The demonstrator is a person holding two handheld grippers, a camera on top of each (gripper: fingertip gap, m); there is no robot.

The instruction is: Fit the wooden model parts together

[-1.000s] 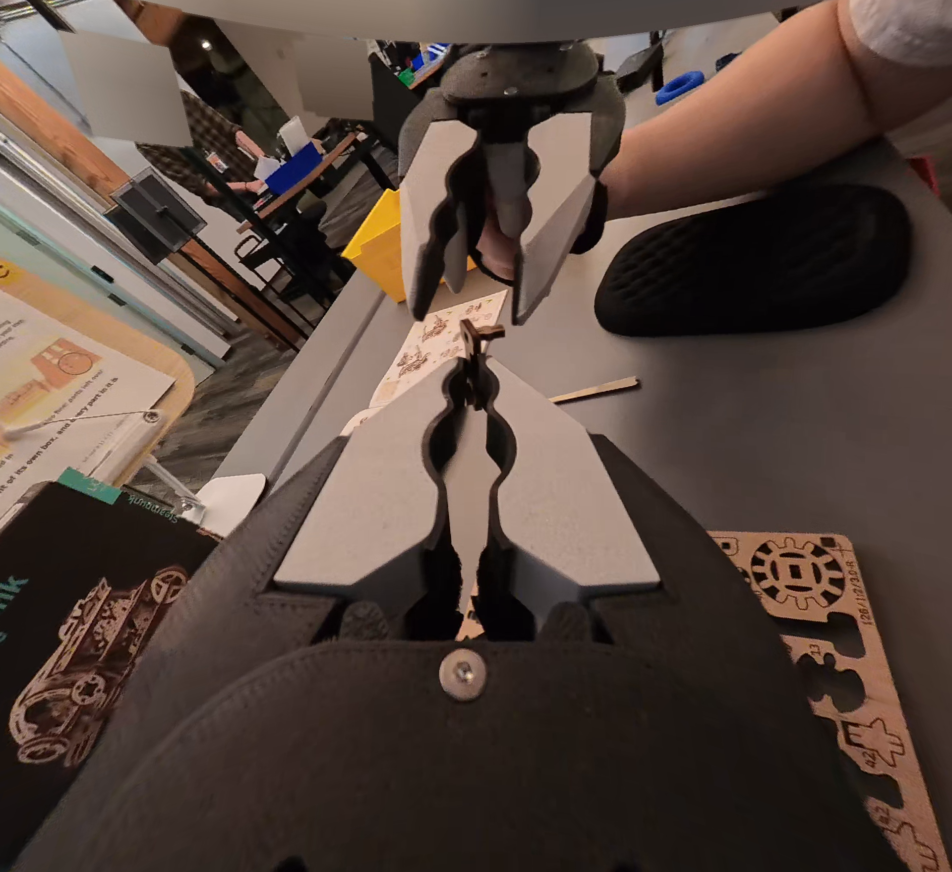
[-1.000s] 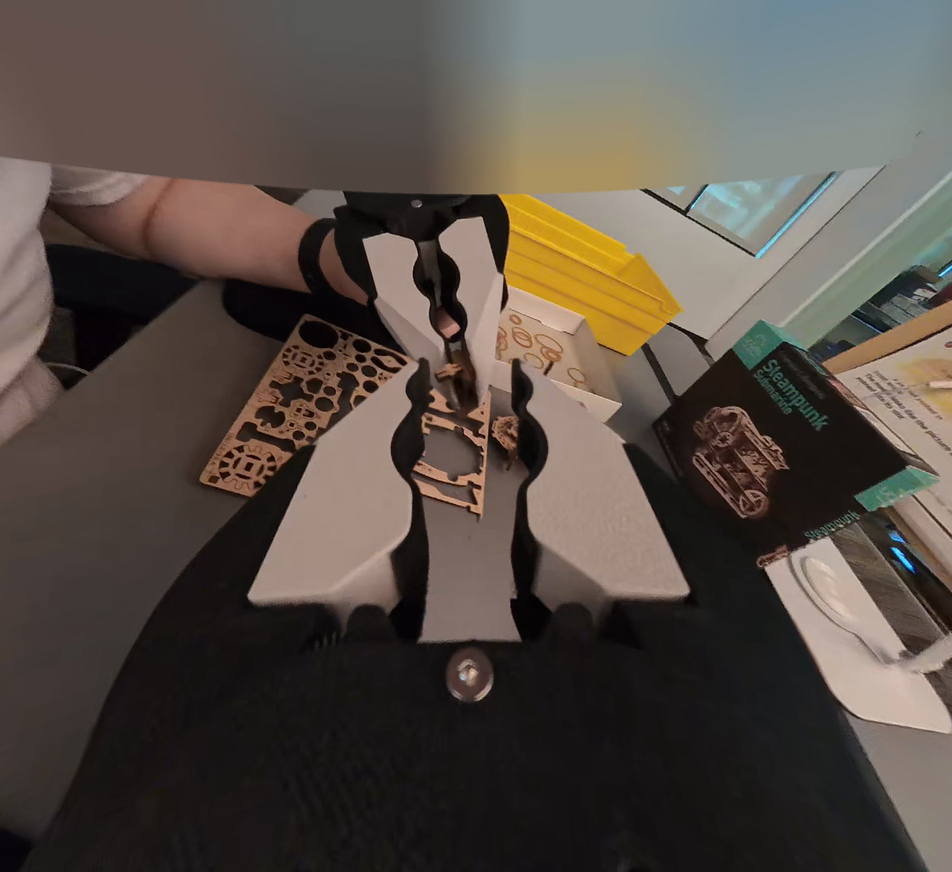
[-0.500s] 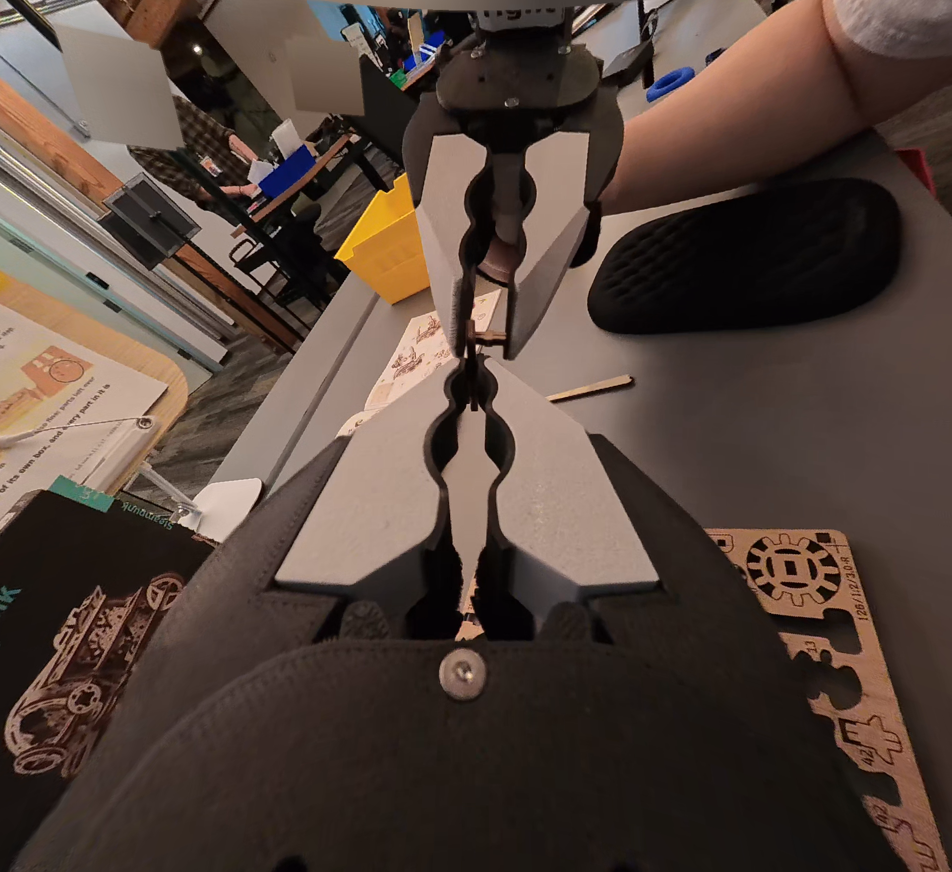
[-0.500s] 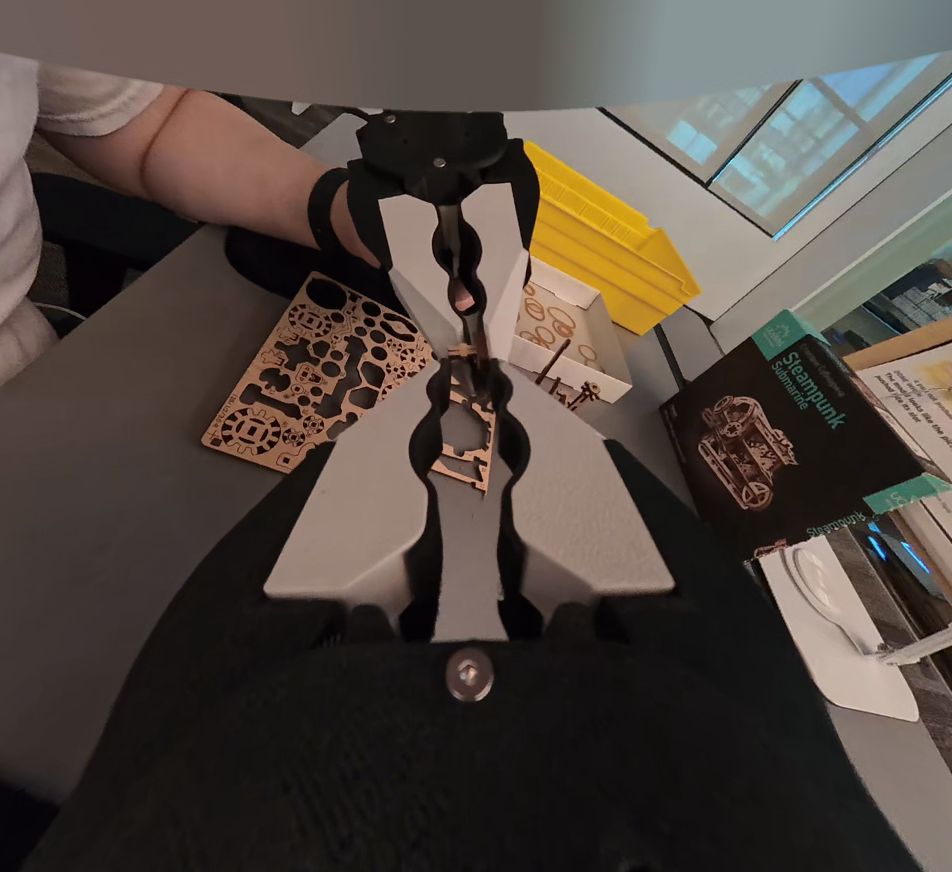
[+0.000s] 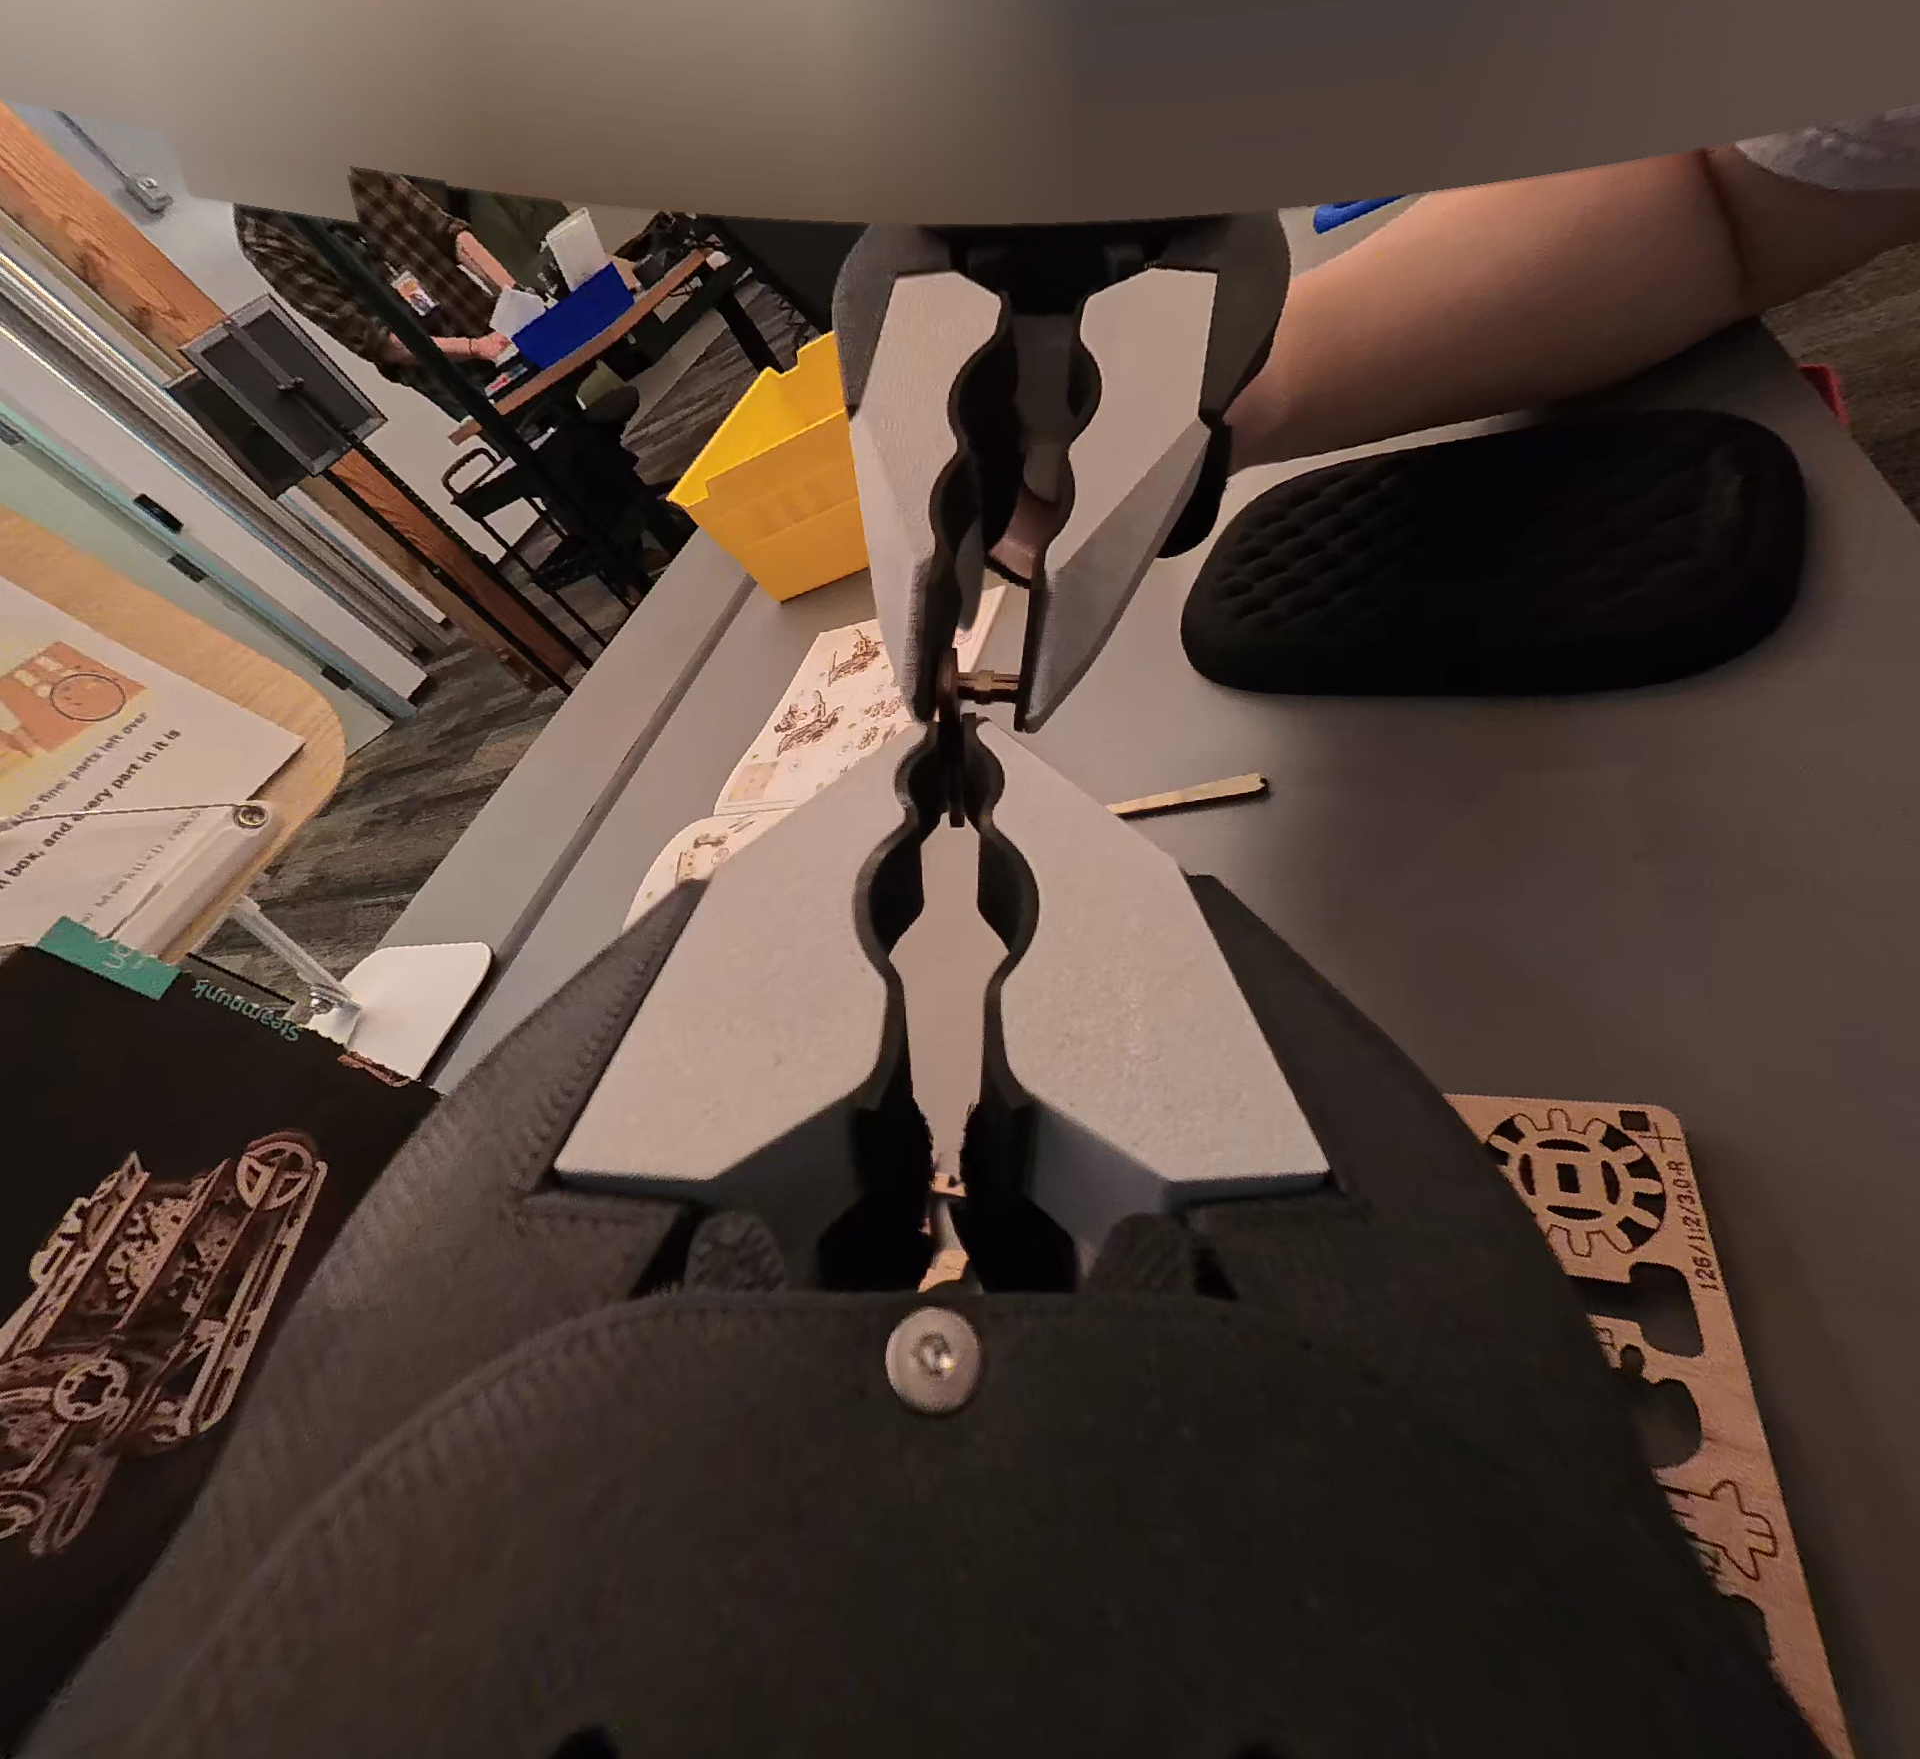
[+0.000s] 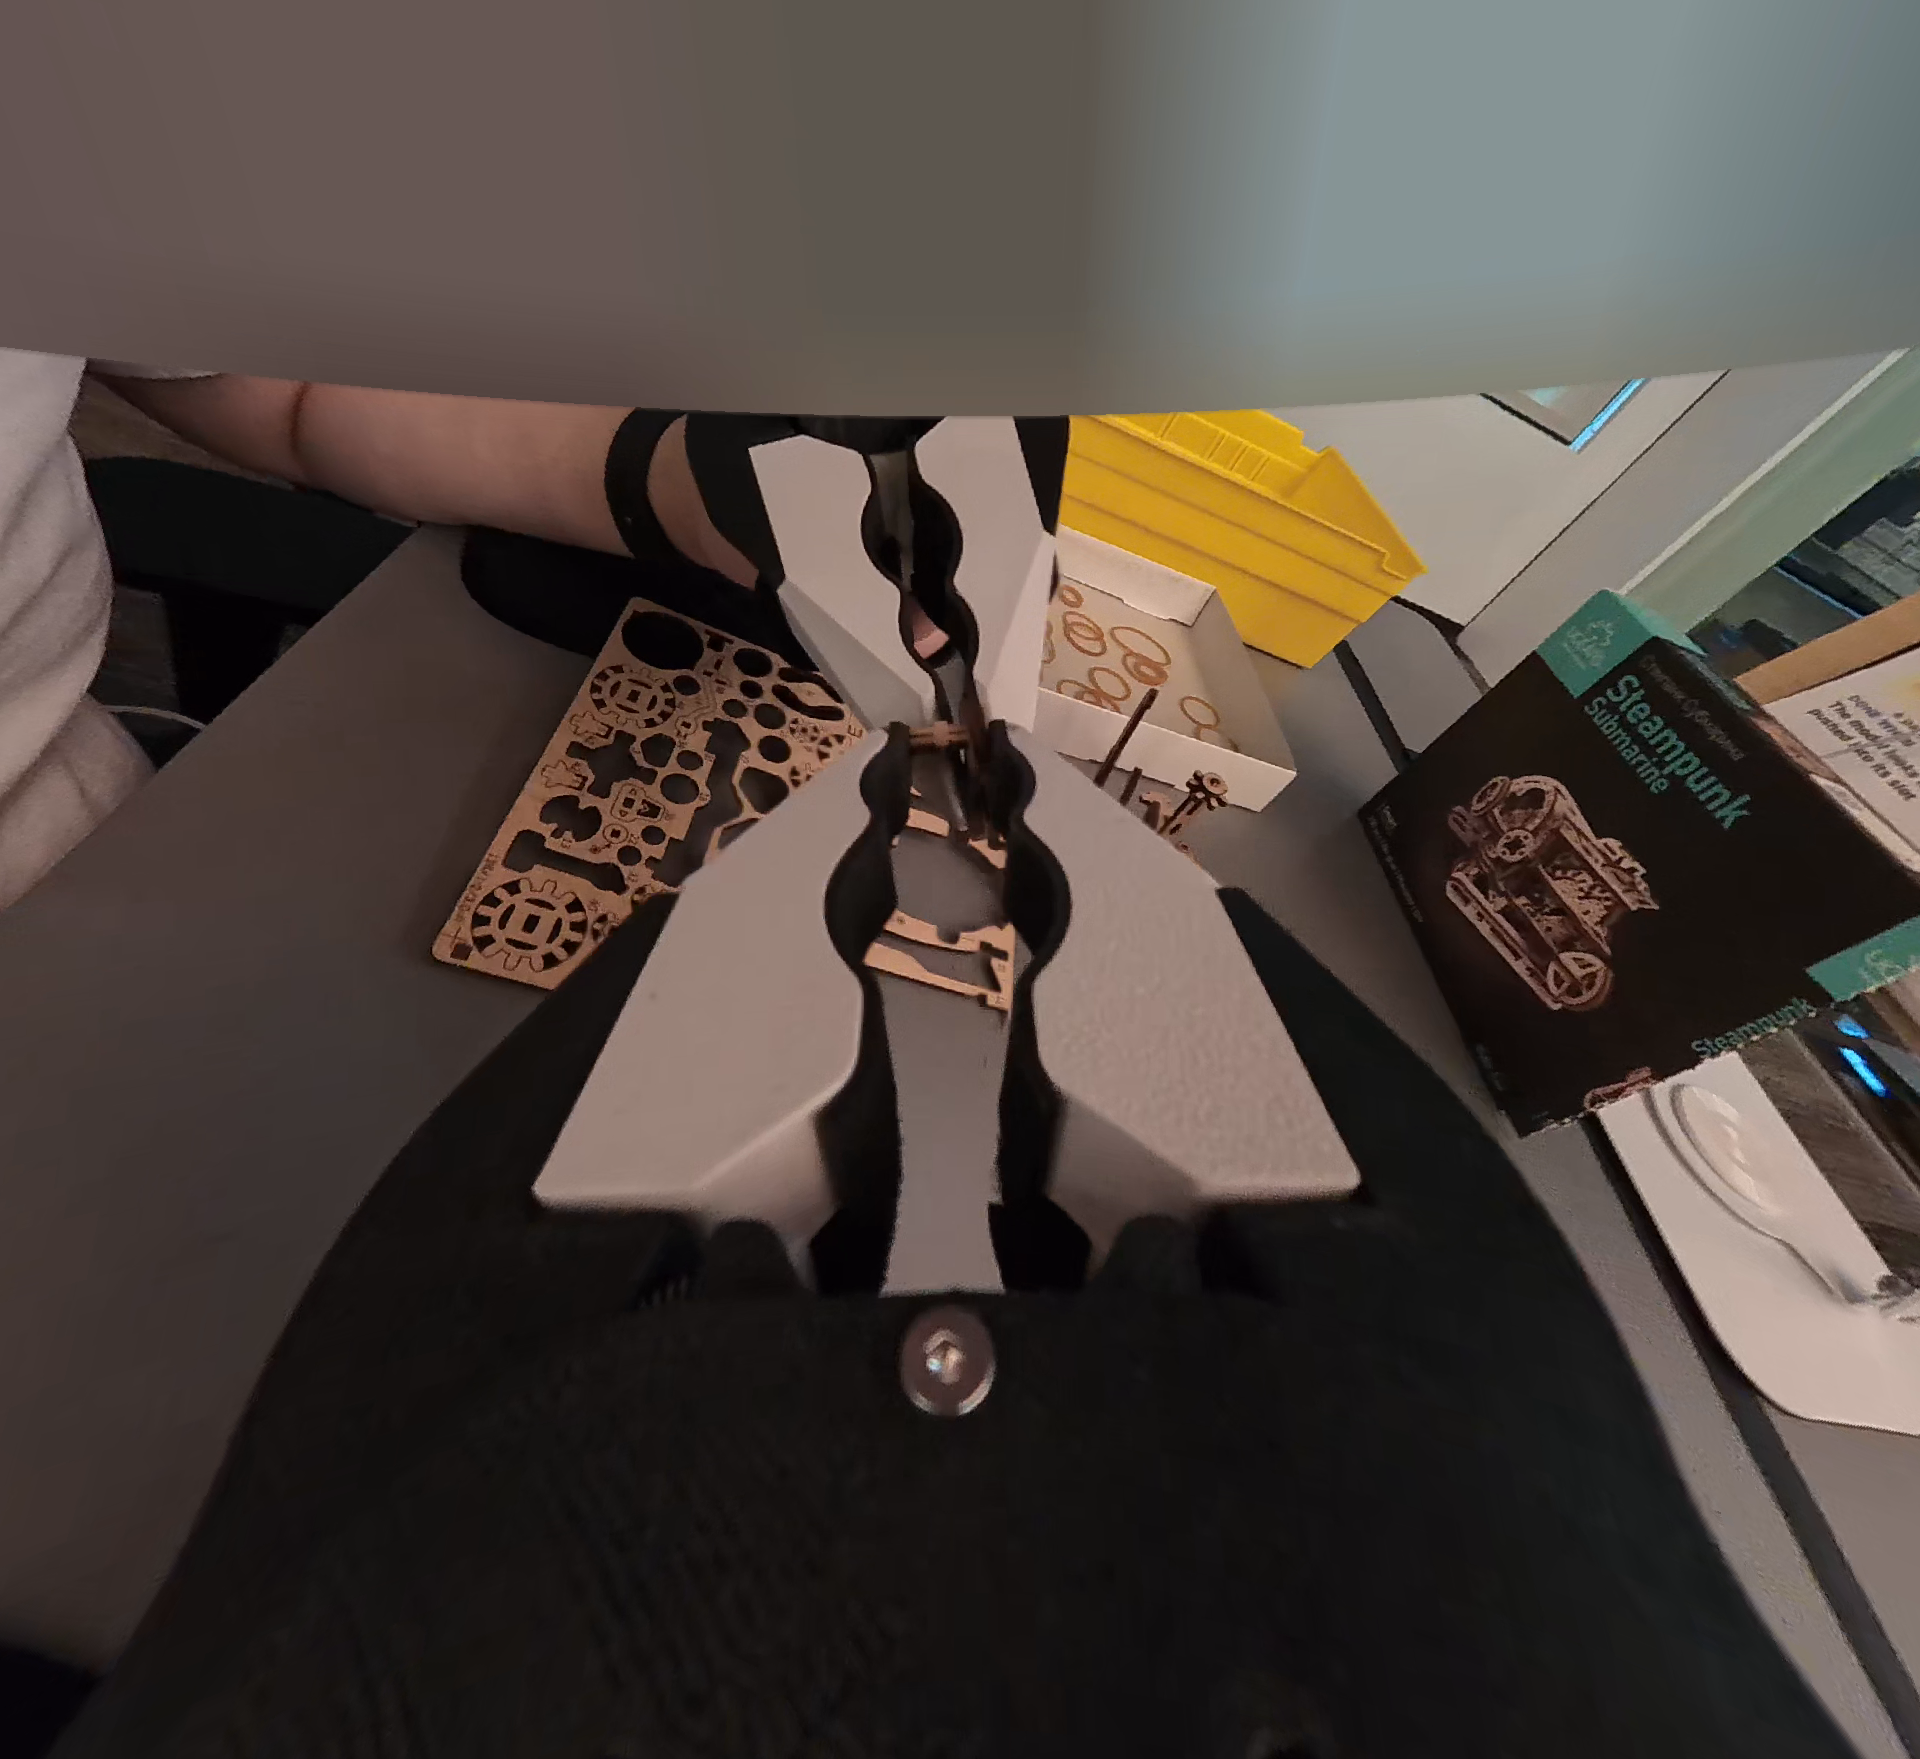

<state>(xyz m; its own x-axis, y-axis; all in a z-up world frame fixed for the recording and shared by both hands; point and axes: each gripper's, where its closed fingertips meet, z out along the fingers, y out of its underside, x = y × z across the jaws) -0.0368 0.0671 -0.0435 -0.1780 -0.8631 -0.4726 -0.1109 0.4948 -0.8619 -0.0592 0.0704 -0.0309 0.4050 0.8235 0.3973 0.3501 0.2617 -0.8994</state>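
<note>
My left gripper [image 5: 951, 759] is shut on a thin dark flat wooden part [image 5: 951, 779] that stands edge-up out of its tips. A small wooden peg [image 5: 985, 683] sticks sideways from the top of that part. My right gripper [image 5: 975, 696] comes in from the opposite side, tip to tip, and its jaws are closed across the peg and the top of the part. In the right wrist view my right gripper [image 6: 940, 738] pinches the peg [image 6: 933, 735] against the flat part [image 6: 975, 720], which the left gripper [image 6: 961, 707] holds from above.
A grey table [image 5: 1507, 899] carries a wooden cut-out sheet [image 6: 644, 774], another sheet piece [image 6: 935, 966], a white box of wooden rings [image 6: 1174, 670], a yellow bin [image 6: 1226, 525], a black kit box [image 6: 1621, 836], a black wrist pad [image 5: 1496, 556] and a loose stick [image 5: 1184, 793]. The tips of both grippers are at nearly the same place.
The right gripper came in toward the left gripper's tips and narrowed from open to closed across the peg and part. The left gripper stayed shut.
</note>
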